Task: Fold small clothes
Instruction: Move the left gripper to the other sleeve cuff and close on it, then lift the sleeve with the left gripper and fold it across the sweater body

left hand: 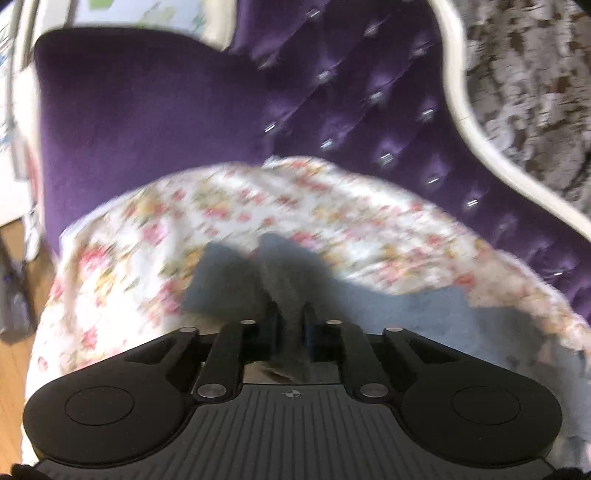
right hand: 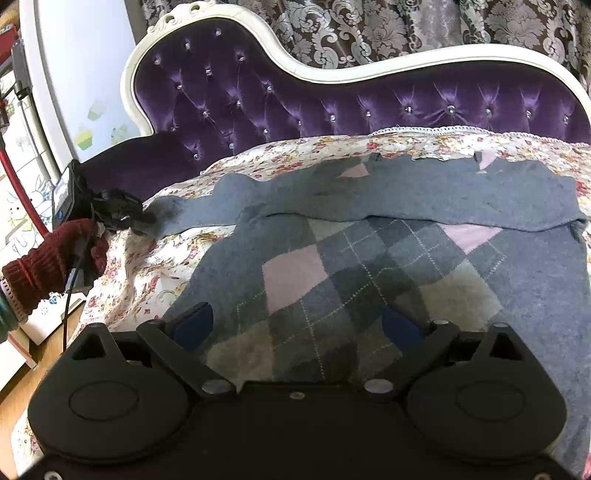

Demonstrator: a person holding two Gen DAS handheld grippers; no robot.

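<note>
A small grey sweater (right hand: pixel 369 258) with a pink and grey argyle front lies spread on a floral sheet (right hand: pixel 155 258) over a purple sofa. One sleeve is folded across its upper part. My left gripper (left hand: pixel 290 314) is shut on the grey sleeve end (left hand: pixel 284 280); it also shows at the left of the right wrist view (right hand: pixel 140 218), held by a hand in a red glove (right hand: pixel 55 254). My right gripper (right hand: pixel 299 325) is open, its blue-padded fingers (right hand: pixel 194 325) resting low over the sweater's hem.
The tufted purple sofa back (right hand: pixel 258 96) with a white frame runs behind. A patterned curtain (right hand: pixel 406 26) hangs beyond it. A white appliance (right hand: pixel 74 74) and wooden floor (right hand: pixel 18 376) are at the left. The left wrist view is motion-blurred.
</note>
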